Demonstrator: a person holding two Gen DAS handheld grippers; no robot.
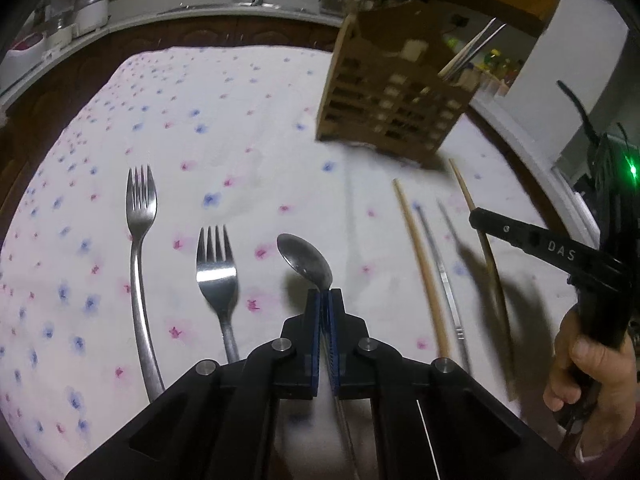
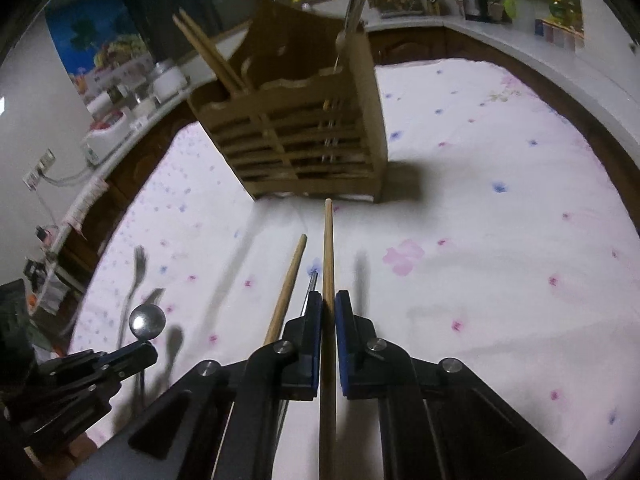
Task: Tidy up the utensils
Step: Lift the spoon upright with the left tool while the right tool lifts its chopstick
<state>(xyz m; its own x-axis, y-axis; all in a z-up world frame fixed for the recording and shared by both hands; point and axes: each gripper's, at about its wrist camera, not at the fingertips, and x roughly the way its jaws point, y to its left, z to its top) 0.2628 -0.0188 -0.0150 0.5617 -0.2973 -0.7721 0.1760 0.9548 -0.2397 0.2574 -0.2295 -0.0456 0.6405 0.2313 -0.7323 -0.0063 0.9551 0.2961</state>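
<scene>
My left gripper (image 1: 325, 296) is shut on the handle of a steel spoon (image 1: 306, 260), whose bowl sticks out ahead of the pads; the right wrist view shows the same spoon (image 2: 148, 322) and left gripper (image 2: 148, 350). My right gripper (image 2: 328, 300) is shut on a wooden chopstick (image 2: 329, 248) that points toward the wooden slatted utensil holder (image 2: 296, 128). In the left wrist view, the right gripper (image 1: 474, 216) holds that chopstick (image 1: 488, 248) at the right. Two forks (image 1: 140, 208) (image 1: 216, 268), a second wooden chopstick (image 1: 420, 264) and metal chopsticks (image 1: 440, 272) lie on the cloth.
The holder (image 1: 392, 100) stands on the flowered tablecloth (image 1: 240, 120) and has chopsticks in its compartments. A person's hand (image 1: 580, 372) grips the right tool. A counter with jars and a kettle (image 2: 472, 0) runs behind the table.
</scene>
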